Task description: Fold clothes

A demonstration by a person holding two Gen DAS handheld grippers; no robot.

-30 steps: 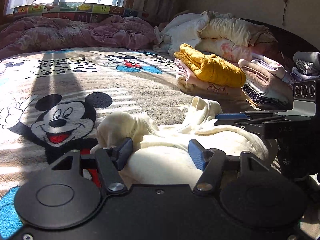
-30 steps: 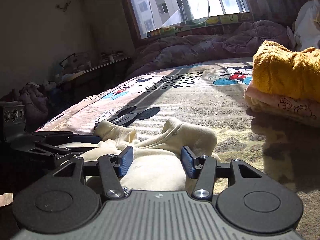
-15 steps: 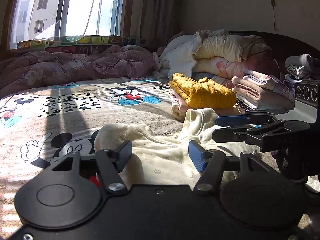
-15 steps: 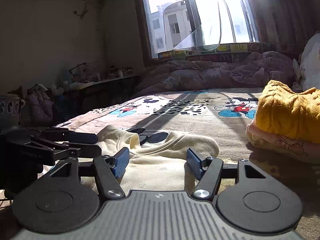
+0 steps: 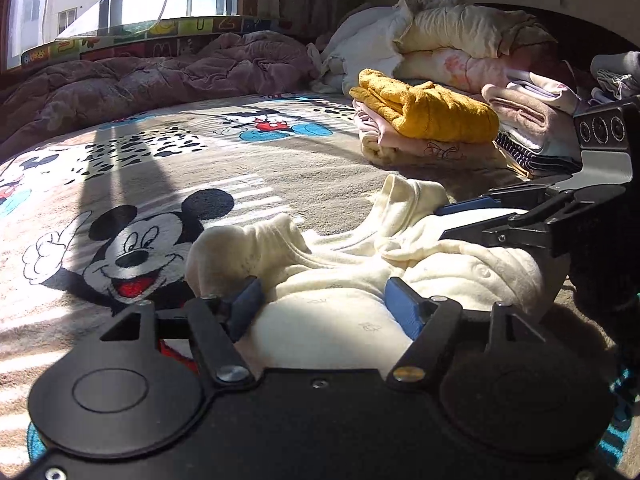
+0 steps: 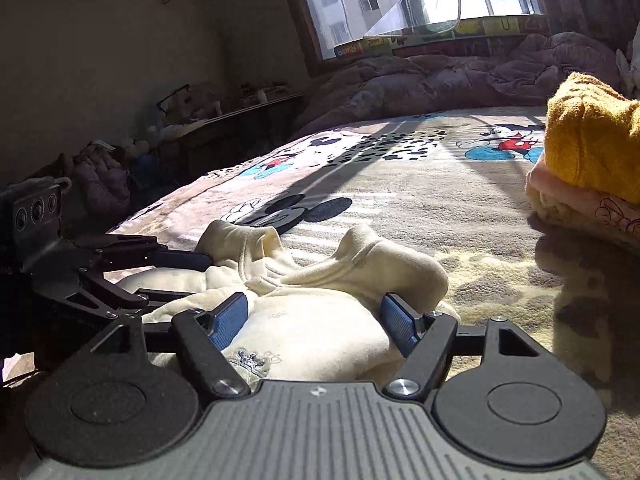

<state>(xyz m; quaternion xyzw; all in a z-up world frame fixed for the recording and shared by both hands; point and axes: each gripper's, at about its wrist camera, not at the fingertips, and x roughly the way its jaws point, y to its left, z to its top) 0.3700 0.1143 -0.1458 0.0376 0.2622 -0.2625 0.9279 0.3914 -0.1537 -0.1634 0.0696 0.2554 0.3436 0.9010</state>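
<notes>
A cream garment (image 5: pixel 344 272) lies bunched on the Mickey Mouse blanket (image 5: pixel 160 184), with two sleeve ends sticking up. My left gripper (image 5: pixel 326 306) is open, its blue pads either side of the cloth's near fold. My right gripper (image 6: pixel 314 320) is open too, straddling the same garment (image 6: pixel 320 300) from the other side. Each gripper shows in the other's view, the right one (image 5: pixel 472 222) at the right edge and the left one (image 6: pixel 176 276) at the left. I cannot tell whether the cloth is pinched.
A stack of folded clothes topped by a mustard sweater (image 5: pixel 424 110) stands at the back right, with more folded piles (image 5: pixel 532 116) and bedding behind it. A crumpled purple quilt (image 5: pixel 140 80) lies under the window. A cluttered table (image 6: pixel 224 120) stands left of the bed.
Both grippers rose half a second ago and have dropped back low onto the garment. The cloth bunches up between the pads again.
</notes>
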